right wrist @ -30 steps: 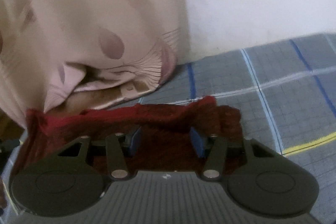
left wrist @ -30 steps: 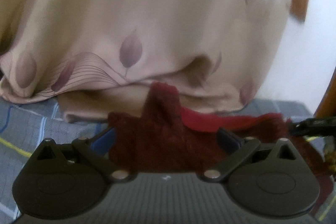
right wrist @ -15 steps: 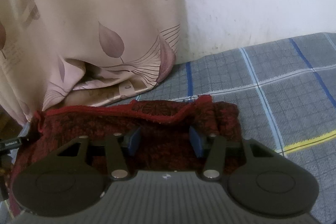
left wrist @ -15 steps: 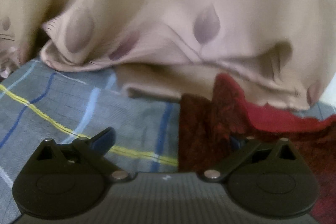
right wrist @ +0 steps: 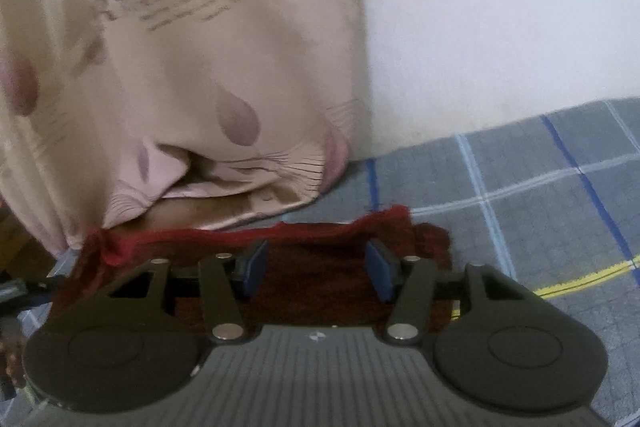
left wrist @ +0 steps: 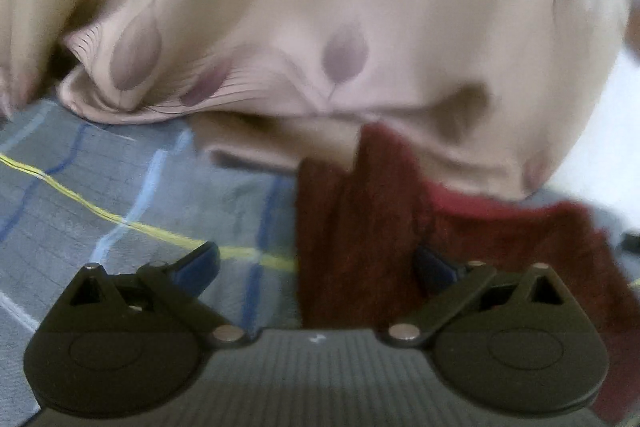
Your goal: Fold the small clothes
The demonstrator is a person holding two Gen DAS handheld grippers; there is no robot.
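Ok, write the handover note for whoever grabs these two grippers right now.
Left gripper: jaws wide apart, nothing pinched; the dark red knit garment lies under its right finger only, its edge reaching partway into the gap.
Right gripper: jaws opening, with the garment lying between and below the pads, not clamped.
Garment: lying on the grey checked bedcover, up against the beige leaf-print curtain. It looks bunched, with a brighter red hem along its far edge.
Done: cannot tell how many folds are in.
Left: probably regrip, finish folding and flatten it.
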